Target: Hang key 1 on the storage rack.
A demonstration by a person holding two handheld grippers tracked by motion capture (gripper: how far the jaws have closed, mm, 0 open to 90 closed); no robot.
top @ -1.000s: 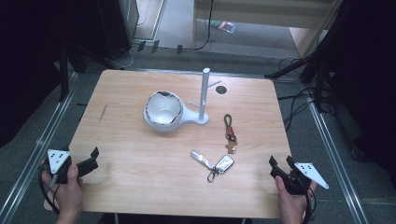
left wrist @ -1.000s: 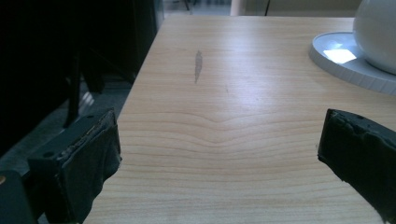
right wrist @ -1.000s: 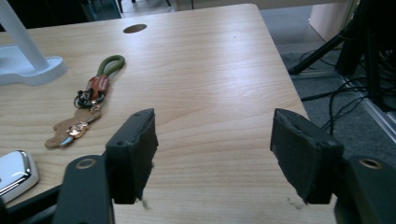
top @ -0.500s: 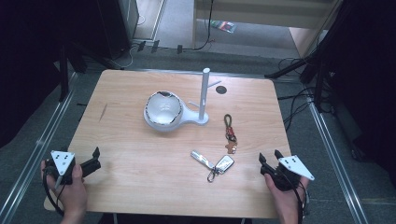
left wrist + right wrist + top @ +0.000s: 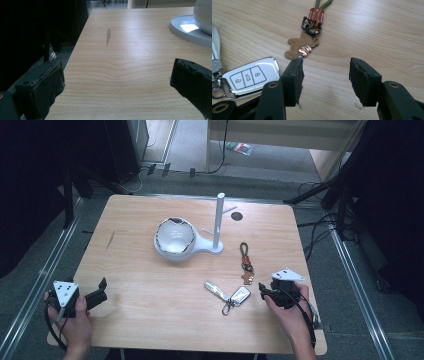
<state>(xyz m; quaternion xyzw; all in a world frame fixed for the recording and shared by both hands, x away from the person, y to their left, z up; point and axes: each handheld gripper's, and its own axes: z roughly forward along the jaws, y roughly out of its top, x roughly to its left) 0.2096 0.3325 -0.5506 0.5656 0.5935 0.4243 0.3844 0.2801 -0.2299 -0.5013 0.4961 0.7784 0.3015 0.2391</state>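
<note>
The right gripper (image 5: 325,80), jaws partly open, closing and empty, sat just right of the car key fob (image 5: 240,295); the leather-tagged keychain (image 5: 245,262) lay just beyond, running near-to-far (left gripper (image 5: 100,292) far off, open).

This looks like a lab or recording studio rather than a home. A pale wooden tabletop (image 5: 150,320) stands alone on grey carpeted floor (image 5: 30,270), flanked by metal floor rails (image 5: 357,285), with black loose cables (image 5: 320,227) trailing about and what may be dark curtains (image 5: 45,170) at the sides.
</note>
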